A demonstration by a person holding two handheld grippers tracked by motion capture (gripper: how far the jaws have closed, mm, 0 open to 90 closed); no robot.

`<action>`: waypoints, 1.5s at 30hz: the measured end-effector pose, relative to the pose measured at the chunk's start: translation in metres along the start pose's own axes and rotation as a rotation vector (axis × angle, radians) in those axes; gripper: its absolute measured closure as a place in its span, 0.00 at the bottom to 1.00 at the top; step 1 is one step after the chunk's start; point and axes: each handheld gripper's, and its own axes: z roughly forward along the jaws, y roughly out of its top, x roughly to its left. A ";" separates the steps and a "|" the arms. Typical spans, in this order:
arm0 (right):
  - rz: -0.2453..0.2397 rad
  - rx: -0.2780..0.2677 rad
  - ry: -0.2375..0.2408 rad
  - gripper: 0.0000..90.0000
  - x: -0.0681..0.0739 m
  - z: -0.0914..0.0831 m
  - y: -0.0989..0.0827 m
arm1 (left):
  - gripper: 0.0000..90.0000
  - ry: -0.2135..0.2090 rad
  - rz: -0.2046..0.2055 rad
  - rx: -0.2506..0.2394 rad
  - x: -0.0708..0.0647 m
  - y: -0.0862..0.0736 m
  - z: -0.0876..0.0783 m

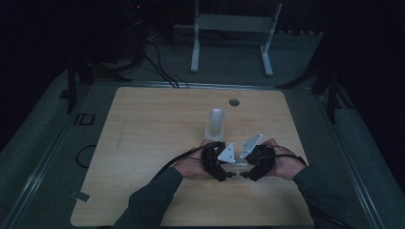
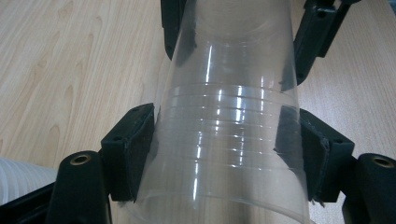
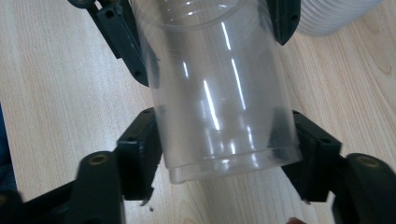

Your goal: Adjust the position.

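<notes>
I have a clear plastic cup (image 2: pixel 229 135) lying on its side between my two grippers, low over the wooden bench (image 1: pixel 143 124), near its front edge and about midway across. My left gripper (image 1: pixel 224 175) has its jaws clamped on the ribbed end of the cup: in the left gripper view both black pads (image 2: pixel 135 149) press flat against its wall, one on each side. My right gripper (image 1: pixel 244 175) has its jaws clamped on the other end, the pads (image 3: pixel 140 154) tight on the wall just above the thick rim-like edge nearest that camera. In each gripper view the other gripper's jaws show farther along the cup, holding it from the opposite end, so the two pairs face each other with the cup spanning the space between them. From the high view my hands sit close together, left hand (image 1: pixel 191 164) and right hand (image 1: pixel 284 162), with the grey plates on top of the grippers nearly touching. Just beyond my hands, toward the middle of the bench, a stack of clear cups (image 1: pixel 216 123) stands upright, apart from the cup I hold. Farther back a small round grey grommet (image 1: pixel 233 102) is set into the bench top. Whether the held piece is one cup or two nested together I cannot tell
</notes>
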 end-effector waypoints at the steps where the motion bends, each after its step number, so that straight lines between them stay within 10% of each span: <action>1: 0.001 0.000 0.000 0.42 0.000 0.000 0.000 | 0.32 0.003 0.001 0.000 0.000 0.000 0.000; 45: 0.130 -0.044 -0.049 0.47 -0.007 0.001 -0.023 | 0.20 0.064 -0.164 -0.123 0.011 -0.001 -0.017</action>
